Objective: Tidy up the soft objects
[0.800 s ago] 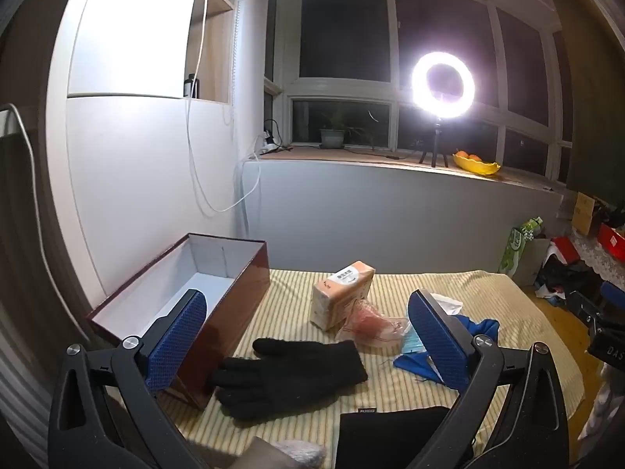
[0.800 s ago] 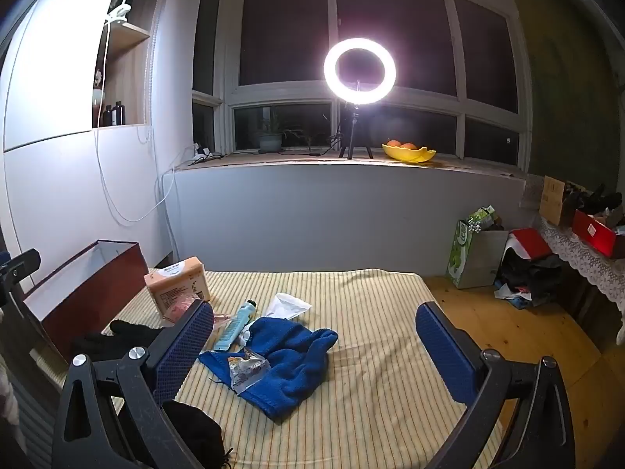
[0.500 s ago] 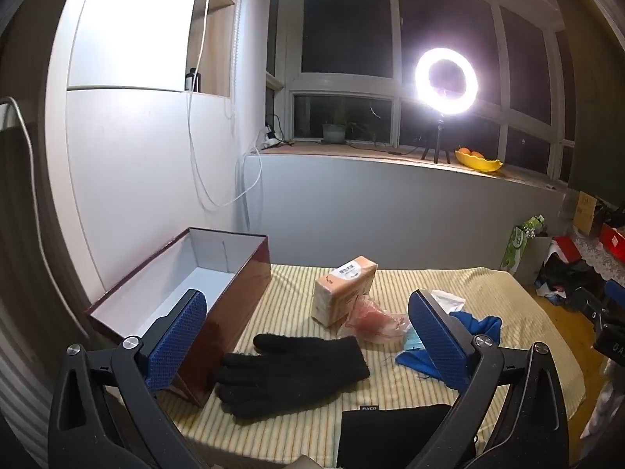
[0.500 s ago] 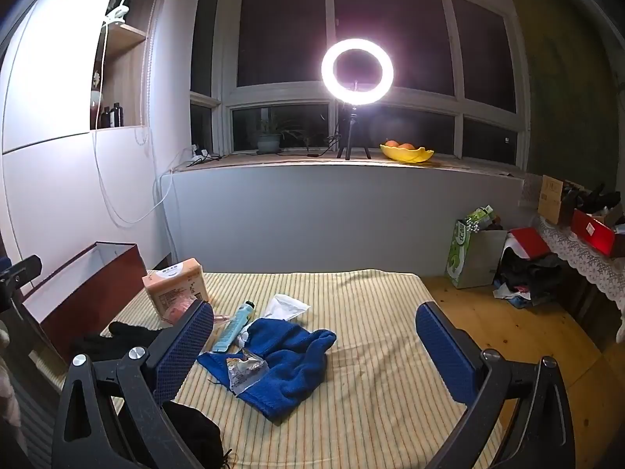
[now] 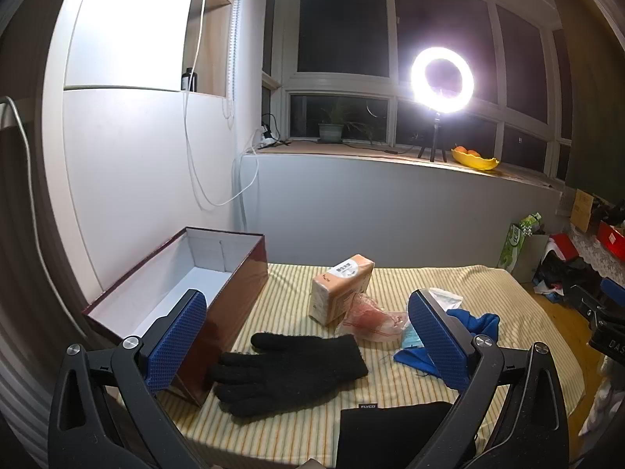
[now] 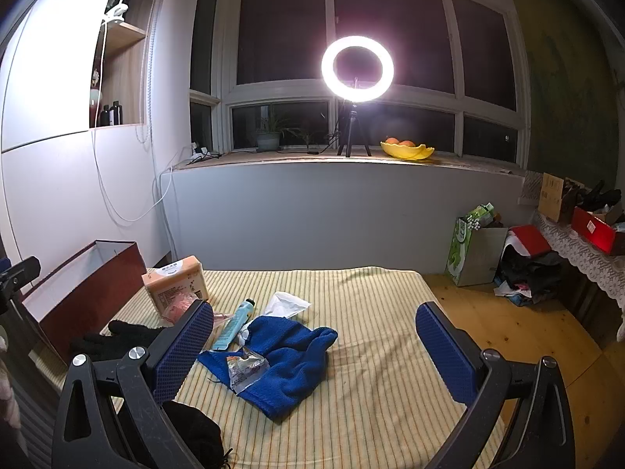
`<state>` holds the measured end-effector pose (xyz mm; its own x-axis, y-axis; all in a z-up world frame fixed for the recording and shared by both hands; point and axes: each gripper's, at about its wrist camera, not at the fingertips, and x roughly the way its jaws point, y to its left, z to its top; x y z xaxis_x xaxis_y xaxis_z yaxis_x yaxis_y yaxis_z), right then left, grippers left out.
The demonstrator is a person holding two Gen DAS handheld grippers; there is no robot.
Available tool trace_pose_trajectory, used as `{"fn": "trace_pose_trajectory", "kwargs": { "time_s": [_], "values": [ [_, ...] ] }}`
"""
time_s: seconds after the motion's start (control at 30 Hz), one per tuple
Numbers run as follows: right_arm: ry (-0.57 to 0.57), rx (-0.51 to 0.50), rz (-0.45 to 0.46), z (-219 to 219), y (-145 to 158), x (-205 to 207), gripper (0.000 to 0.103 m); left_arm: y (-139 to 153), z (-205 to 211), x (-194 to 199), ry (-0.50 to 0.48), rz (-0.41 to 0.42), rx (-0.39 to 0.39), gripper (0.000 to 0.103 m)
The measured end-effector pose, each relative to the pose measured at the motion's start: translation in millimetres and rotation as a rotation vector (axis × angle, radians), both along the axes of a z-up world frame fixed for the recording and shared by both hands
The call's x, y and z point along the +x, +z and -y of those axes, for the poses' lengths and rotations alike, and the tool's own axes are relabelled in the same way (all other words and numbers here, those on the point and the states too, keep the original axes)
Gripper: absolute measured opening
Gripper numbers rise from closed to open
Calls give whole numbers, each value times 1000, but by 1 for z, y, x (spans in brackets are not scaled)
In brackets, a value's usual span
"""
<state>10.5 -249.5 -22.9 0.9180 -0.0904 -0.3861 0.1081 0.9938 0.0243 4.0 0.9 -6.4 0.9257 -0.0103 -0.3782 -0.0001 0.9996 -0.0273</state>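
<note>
A black glove [image 5: 289, 371] lies on the striped cloth beside an open maroon box [image 5: 183, 293] at the left. My left gripper [image 5: 308, 344] is open and empty, held above the glove. A blue knit glove [image 6: 289, 355] lies mid-cloth with a small clear packet [image 6: 246, 365] on it. My right gripper [image 6: 314, 351] is open and empty, above and to the right of the blue glove. An orange tissue pack [image 5: 340, 289] and a pink bagged item [image 5: 367, 314] lie behind the black glove. A black pouch [image 5: 394, 430] lies at the near edge.
A teal tube [image 6: 234, 324] and a white packet [image 6: 287, 305] lie behind the blue glove. The maroon box [image 6: 82, 293] is against the left wall. A ring light [image 6: 357, 68] and a yellow fruit bowl [image 6: 406, 150] are on the windowsill. Bags and clutter [image 6: 508, 258] lie on the floor at right.
The left gripper has risen and drawn back a little, so the cloth and the box sit lower and farther in view. The right gripper has barely moved. Both remain open.
</note>
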Motion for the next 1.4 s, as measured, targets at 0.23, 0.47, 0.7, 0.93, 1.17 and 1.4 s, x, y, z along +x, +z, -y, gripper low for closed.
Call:
{"fn": "trace_pose_trajectory", "kwargs": {
  "time_s": [0.23, 0.47, 0.7, 0.93, 1.17, 1.4],
  "values": [
    [0, 1, -1, 0, -1, 0, 102, -1, 0, 0, 0, -2, 1, 102],
    [-2, 0, 0, 0, -1, 0, 102, 0, 0, 0, 0, -1, 2, 102],
    [0, 2, -1, 0, -1, 0, 102, 0, -1, 0, -2, -2, 3, 102],
    [0, 3, -2, 0, -1, 1, 102, 0, -1, 0, -2, -3, 3, 102],
    [1, 3, -4, -1, -2, 1, 102, 0, 1, 1, -5, -3, 5, 102],
    [1, 4, -4, -1, -3, 1, 102, 0, 1, 1, -5, -3, 6, 102]
  ]
}}
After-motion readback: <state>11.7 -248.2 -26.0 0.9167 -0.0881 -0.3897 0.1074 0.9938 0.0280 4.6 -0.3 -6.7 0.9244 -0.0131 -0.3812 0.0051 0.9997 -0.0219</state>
